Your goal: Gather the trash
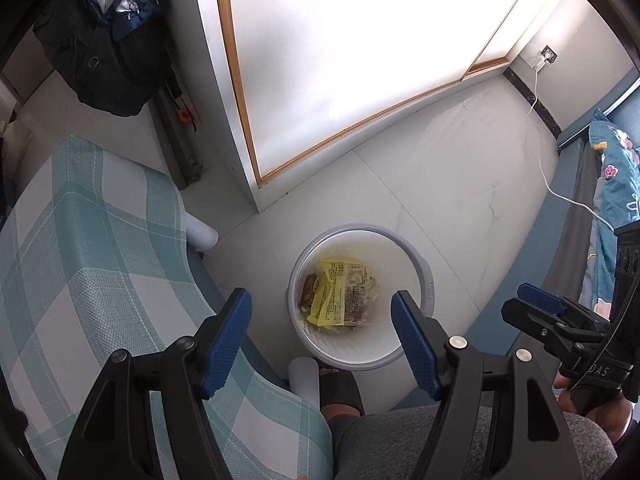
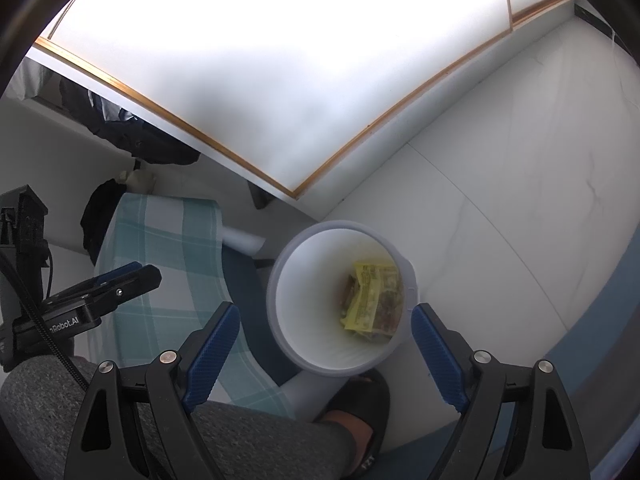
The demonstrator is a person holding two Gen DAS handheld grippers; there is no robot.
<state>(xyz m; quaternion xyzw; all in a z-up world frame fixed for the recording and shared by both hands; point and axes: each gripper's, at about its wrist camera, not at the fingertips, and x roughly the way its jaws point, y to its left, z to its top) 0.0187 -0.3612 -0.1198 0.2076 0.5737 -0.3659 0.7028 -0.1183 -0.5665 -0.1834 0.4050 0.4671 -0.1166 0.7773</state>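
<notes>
A white round trash bin (image 1: 416,264) stands on the pale floor, seen from above in both views (image 2: 288,264). At its bottom lie a yellow printed wrapper (image 1: 334,294) (image 2: 366,300) and a brown wrapper (image 1: 309,290). My left gripper (image 1: 322,330) hangs open above the bin with nothing between its blue pads. My right gripper (image 2: 326,346) is open too, empty, also over the bin. The right gripper shows at the right edge of the left wrist view (image 1: 536,304). The left gripper shows at the left of the right wrist view (image 2: 124,276).
A small table with a teal checked cloth (image 1: 92,248) (image 2: 168,248) stands left of the bin. The person's grey-trousered leg (image 2: 240,436) and black slipper (image 2: 360,408) are just below it. A white cabinet (image 1: 320,60), a bed with floral bedding (image 1: 612,184) and a white cable (image 1: 540,148) surround the floor.
</notes>
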